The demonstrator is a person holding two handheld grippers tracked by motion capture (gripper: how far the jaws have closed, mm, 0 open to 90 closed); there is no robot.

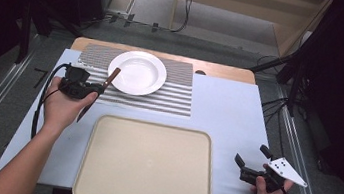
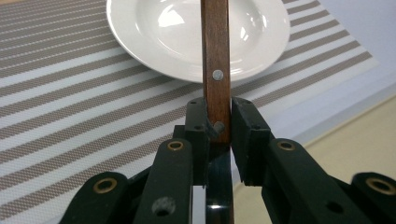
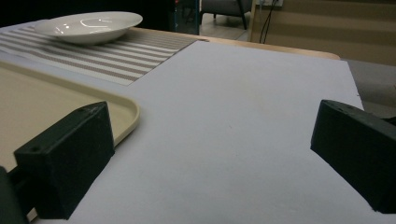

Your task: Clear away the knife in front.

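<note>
My left gripper point(image 1: 102, 88) is shut on a knife point(image 1: 112, 76) with a brown wooden handle, held over the left part of the striped placemat point(image 1: 175, 97). The handle end points toward the white plate point(image 1: 137, 72), and the dark blade point(image 1: 84, 110) slants back toward the tray. In the left gripper view the pads clamp the riveted handle point(image 2: 215, 56) just short of the plate point(image 2: 154, 42). At the near right of the table my right gripper point(image 1: 252, 156) is open with nothing between its fingers; in its own view the jaws point(image 3: 210, 140) stand wide over bare white table covering.
A large beige tray point(image 1: 106, 123) lies at the table's front, its corner point(image 3: 128, 109) close to the right gripper. The plate point(image 3: 88, 25) rests on the placemat point(image 3: 121, 58) at the back. Dark stands and cables surround the table.
</note>
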